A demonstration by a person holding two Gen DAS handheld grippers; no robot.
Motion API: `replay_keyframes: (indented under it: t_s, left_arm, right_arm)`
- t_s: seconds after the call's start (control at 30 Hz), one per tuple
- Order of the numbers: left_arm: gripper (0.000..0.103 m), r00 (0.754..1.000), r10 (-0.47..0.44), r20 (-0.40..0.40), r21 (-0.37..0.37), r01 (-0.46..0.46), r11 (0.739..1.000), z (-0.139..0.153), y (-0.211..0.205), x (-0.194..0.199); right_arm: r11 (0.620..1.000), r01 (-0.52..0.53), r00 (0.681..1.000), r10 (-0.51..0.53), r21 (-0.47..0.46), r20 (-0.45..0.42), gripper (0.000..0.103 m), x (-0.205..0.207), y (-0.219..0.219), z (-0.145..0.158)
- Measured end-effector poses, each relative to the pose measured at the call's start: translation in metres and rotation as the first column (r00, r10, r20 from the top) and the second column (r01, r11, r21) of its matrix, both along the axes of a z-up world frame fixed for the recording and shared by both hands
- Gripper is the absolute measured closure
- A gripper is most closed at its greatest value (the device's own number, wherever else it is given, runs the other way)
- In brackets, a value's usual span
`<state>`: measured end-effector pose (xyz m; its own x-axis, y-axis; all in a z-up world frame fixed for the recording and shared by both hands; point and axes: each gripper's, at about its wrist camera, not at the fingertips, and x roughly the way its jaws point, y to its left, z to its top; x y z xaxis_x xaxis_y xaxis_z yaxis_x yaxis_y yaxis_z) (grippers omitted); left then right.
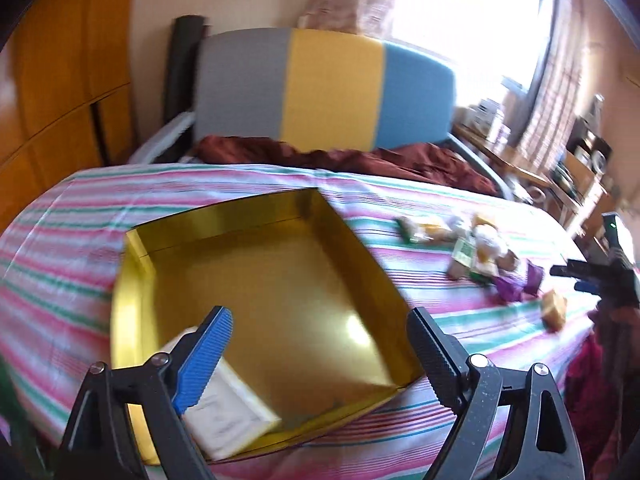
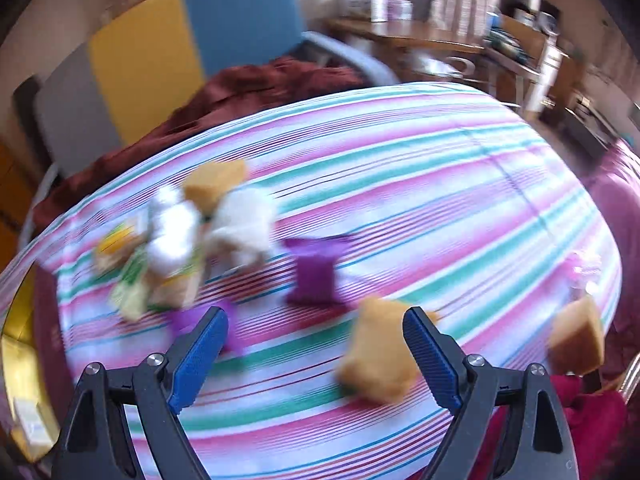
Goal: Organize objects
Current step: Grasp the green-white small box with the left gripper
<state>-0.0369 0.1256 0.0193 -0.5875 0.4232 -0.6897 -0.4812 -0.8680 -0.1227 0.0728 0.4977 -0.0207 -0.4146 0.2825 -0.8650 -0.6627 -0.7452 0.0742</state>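
A gold open box [image 1: 224, 220] sits on the striped tablecloth [image 1: 72, 248]; a white packet [image 1: 228, 412] lies in its near left corner. My left gripper [image 1: 320, 348] is open and empty above the box's near part. Several small snack packets [image 1: 476, 248] lie scattered to the right. In the right wrist view my right gripper [image 2: 316, 356] is open and empty over the cloth, with an orange packet [image 2: 376, 360] just inside its right finger, a purple packet [image 2: 318, 270] beyond, and a heap of white and yellow packets [image 2: 192, 240] to the left. The frame is blurred.
A grey, yellow and blue chair [image 1: 328, 88] with dark red cloth [image 1: 360, 158] stands behind the table. Another orange packet [image 2: 578, 340] lies near the table's right edge. A cluttered wooden desk [image 2: 420, 40] stands at the back right. The box edge [image 2: 16, 344] shows at far left.
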Motion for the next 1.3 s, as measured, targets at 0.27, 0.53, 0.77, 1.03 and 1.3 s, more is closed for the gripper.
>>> replay_keyframes:
  t_s: [0.27,0.53,0.77,1.03,1.3]
  left_arm:
    - [0.013,0.978,-0.21,-0.021,-0.078,0.208,0.975,0.0,0.103,0.005]
    - [0.021,0.94,-0.342,0.007,-0.225,0.335,0.915,-0.03,0.204,-0.011]
    - [0.033,0.926,-0.362,0.105,-0.264,0.377,0.888,-0.068,0.256,-0.045]
    - [0.044,0.914,-0.355,0.195,-0.262,0.397,0.88,-0.097,0.293,-0.075]
    - [0.072,0.922,-0.295,0.25,-0.196,0.347,0.917,-0.107,0.28,-0.071]
  right_arm:
    - [0.983,0.164,0.98,-0.173,-0.086,-0.102,0.012,0.026,0.045,-0.007]
    - [0.974,0.162,0.972,-0.186,-0.16,-0.146,0.012,0.03,0.052,-0.009]
    - [0.974,0.137,0.972,-0.167,-0.18,-0.166,0.012,0.029,0.053,-0.01]
    - [0.974,0.119,0.973,-0.153,-0.194,-0.175,0.012,0.028,0.054,-0.01]
    - [0.972,-0.063,0.96,-0.003,-0.226,-0.279,0.02,0.015,0.037,0.0]
